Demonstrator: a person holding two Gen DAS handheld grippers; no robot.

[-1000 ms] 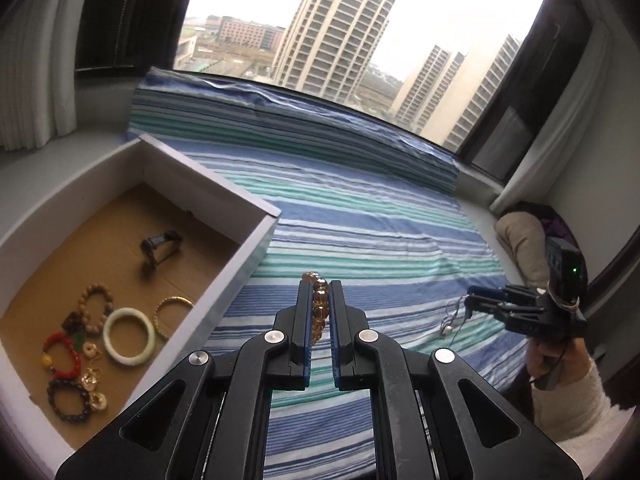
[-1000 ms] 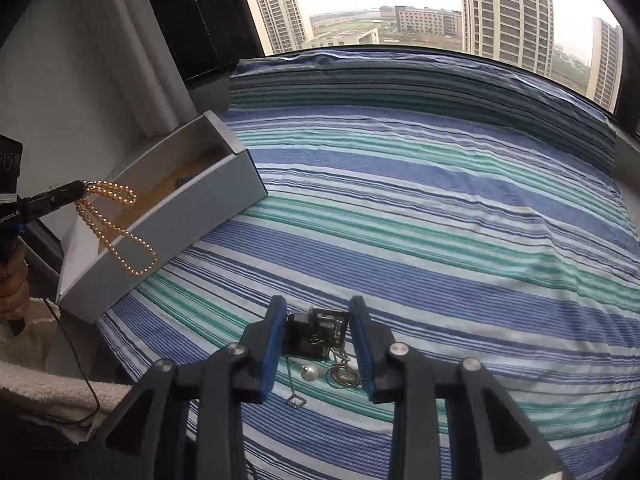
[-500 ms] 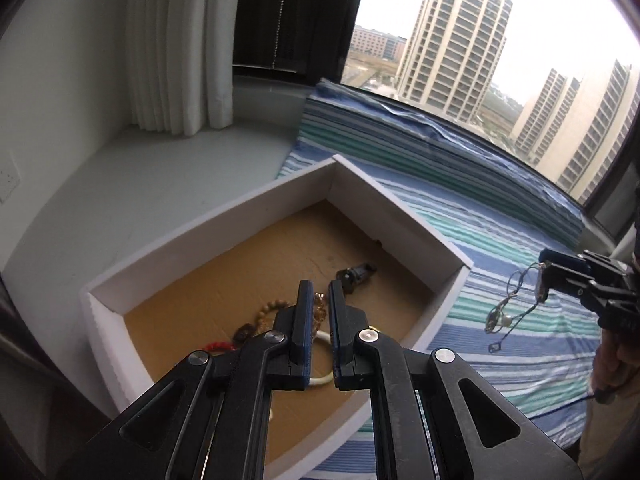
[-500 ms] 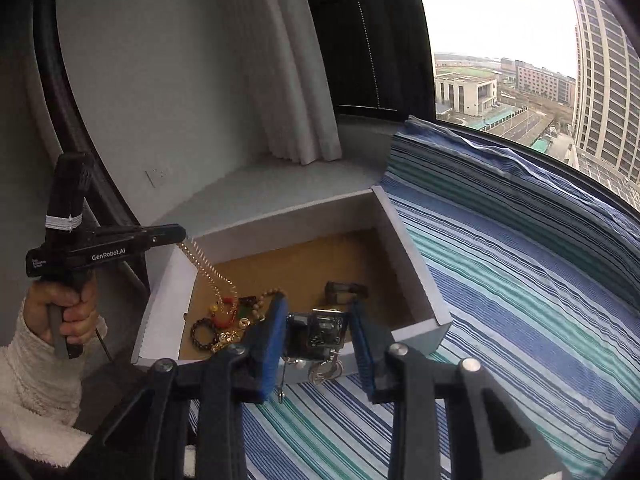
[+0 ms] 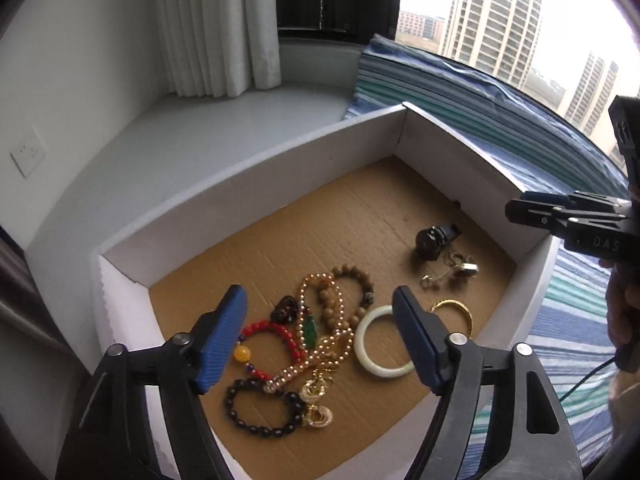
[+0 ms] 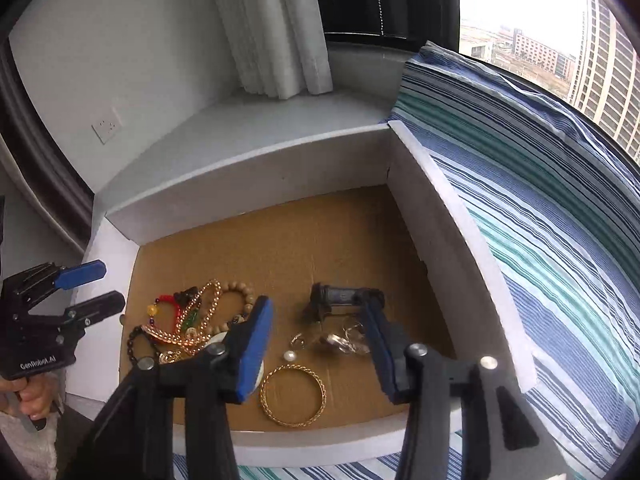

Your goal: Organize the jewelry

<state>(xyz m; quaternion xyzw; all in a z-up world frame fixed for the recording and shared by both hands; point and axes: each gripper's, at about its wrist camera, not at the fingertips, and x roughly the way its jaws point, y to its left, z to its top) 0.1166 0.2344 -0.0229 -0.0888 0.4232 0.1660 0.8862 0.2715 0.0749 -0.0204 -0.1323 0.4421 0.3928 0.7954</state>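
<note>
**Blue pads spread over the box**

Blue-padded left tool (image 5: 320, 332) and right tool (image 6: 318, 334) both hang spread and empty above the white box (image 6: 248, 168). Jewelry lies on its cardboard floor: pearl strand (image 5: 320, 344) heaped near left, gold bangle (image 6: 293, 395) and earrings (image 6: 344, 340) right. Reaching back in (fingers low) risks snagging the tangled strands.

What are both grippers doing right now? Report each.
Left gripper: open, holding nothing, over the box.
Right gripper: open, holding nothing, over the box.
</note>
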